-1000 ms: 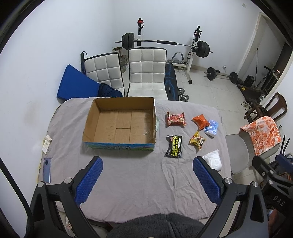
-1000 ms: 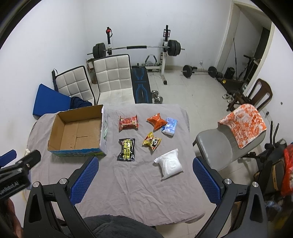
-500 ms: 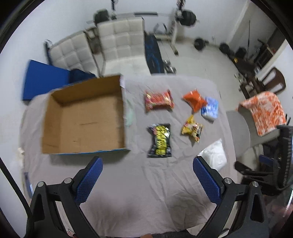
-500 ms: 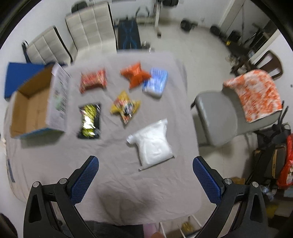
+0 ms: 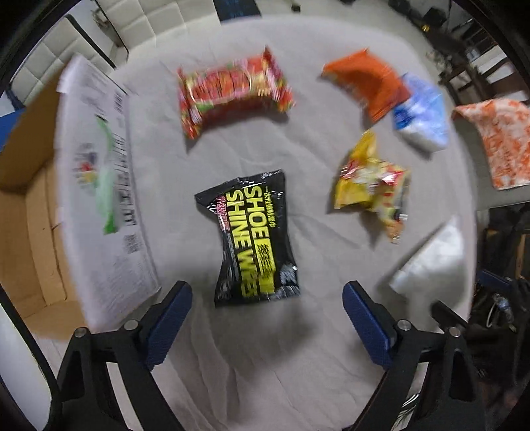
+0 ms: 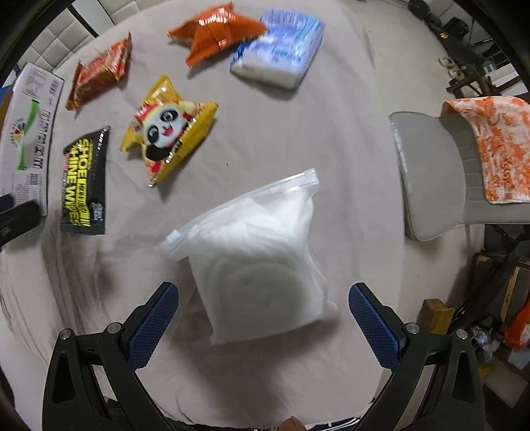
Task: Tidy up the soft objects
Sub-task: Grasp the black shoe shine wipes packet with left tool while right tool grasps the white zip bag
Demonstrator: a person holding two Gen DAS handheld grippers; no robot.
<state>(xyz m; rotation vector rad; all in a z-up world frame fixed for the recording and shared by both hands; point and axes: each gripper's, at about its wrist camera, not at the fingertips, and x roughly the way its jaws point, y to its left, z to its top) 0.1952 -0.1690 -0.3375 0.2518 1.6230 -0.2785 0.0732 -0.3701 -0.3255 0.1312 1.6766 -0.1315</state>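
In the left wrist view a black shoe-shine wipes packet [image 5: 255,235] lies flat on the grey tablecloth [image 5: 265,364]. My left gripper [image 5: 266,296] hovers over the packet's near end. Its jaws are closing, and the pads stand clear of the packet. In the right wrist view a white zip bag [image 6: 258,258] lies under my right gripper [image 6: 263,293], which is open and straddles the bag's near end without touching it. Also on the cloth are a red packet [image 5: 232,96], an orange packet [image 5: 364,83], a blue-white pack [image 5: 420,119] and a yellow panda snack [image 6: 169,129].
An open cardboard box [image 5: 109,199] stands at the table's left, its printed wall beside the black packet. A grey chair [image 6: 430,172] with an orange patterned cloth [image 6: 497,146] sits off the table's right edge. White padded chairs [image 5: 139,20] stand behind the table.
Both grippers have dropped toward the table and tipped to look straight down. The left now hangs over the black packet with narrower jaws. The right hangs over the white bag.
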